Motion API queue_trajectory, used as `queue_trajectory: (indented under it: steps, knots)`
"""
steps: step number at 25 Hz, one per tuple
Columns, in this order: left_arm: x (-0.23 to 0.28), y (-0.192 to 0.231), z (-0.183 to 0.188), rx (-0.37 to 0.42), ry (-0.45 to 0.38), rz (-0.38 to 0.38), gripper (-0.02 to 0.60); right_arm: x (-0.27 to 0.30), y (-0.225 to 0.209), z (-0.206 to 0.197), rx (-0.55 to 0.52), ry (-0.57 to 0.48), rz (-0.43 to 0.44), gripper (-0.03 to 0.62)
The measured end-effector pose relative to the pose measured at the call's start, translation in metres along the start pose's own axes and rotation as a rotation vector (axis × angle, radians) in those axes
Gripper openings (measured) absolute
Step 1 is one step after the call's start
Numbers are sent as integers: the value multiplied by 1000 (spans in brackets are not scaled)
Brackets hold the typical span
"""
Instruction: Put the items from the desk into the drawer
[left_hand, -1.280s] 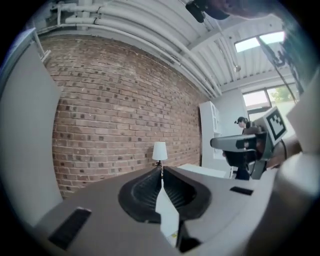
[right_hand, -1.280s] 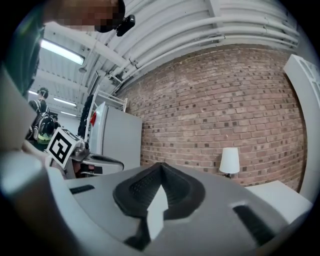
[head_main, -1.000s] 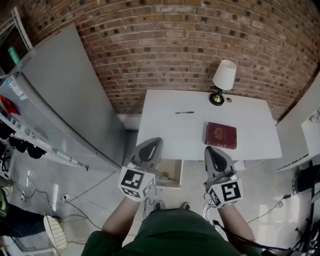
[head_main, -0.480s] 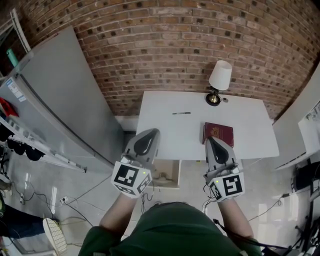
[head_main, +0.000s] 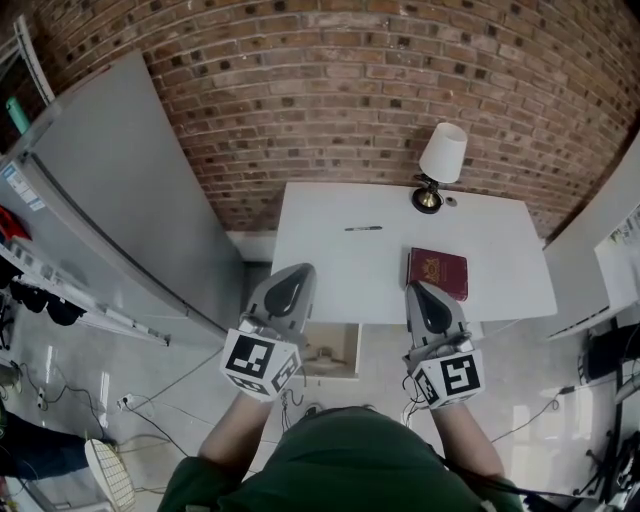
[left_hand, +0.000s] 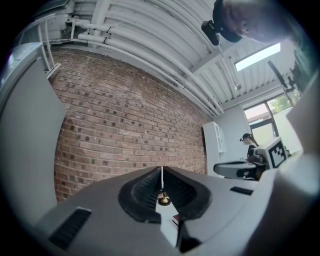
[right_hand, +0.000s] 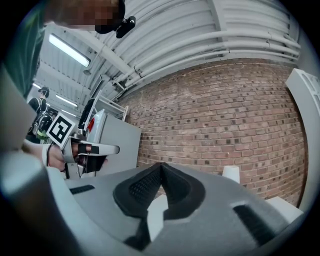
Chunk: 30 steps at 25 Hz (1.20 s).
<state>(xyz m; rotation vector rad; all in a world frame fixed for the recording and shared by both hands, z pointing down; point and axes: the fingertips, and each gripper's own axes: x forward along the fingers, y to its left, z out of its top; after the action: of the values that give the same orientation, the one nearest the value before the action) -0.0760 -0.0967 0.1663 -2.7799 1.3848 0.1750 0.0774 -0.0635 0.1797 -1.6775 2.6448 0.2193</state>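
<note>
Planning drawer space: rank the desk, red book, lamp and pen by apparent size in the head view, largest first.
1. The desk, by far the largest.
2-3. The red book and the lamp look about alike; the lamp's shade stands nearer the camera, so no ranking.
4. The pen, a thin sliver.

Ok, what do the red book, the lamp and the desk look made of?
Red book: matte dark-red cover with gold emblem, probably leatherette or cloth. Lamp: white shade, likely fabric; shiny brass-coloured base, likely metal. Desk: smooth white top, perhaps laminate or painted board.
</note>
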Motion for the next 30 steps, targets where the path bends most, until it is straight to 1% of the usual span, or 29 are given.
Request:
queue_trajectory:
  steps: [8,11,16,19,23,30]
  knots:
    - [-2,9,-3,-9,18,21,11,14,1,-14,31,42,5,3]
    - [-2,8,-7,-9,17,17,11,15,1,-16,38,45,5,3]
    - [-1,3,-14,-15,35,19,11,12,-4,-21,101,46,13,3]
    - [-1,0,-18,-18,44,18,11,9,-6,-28,122,70,22,3]
    - [-3,-3,-22,-21,53,24,11,5,-7,-38,119,101,16,2]
    - [-6,-6,-22,-19,56,31,11,0,-1,-27,82,64,48,2]
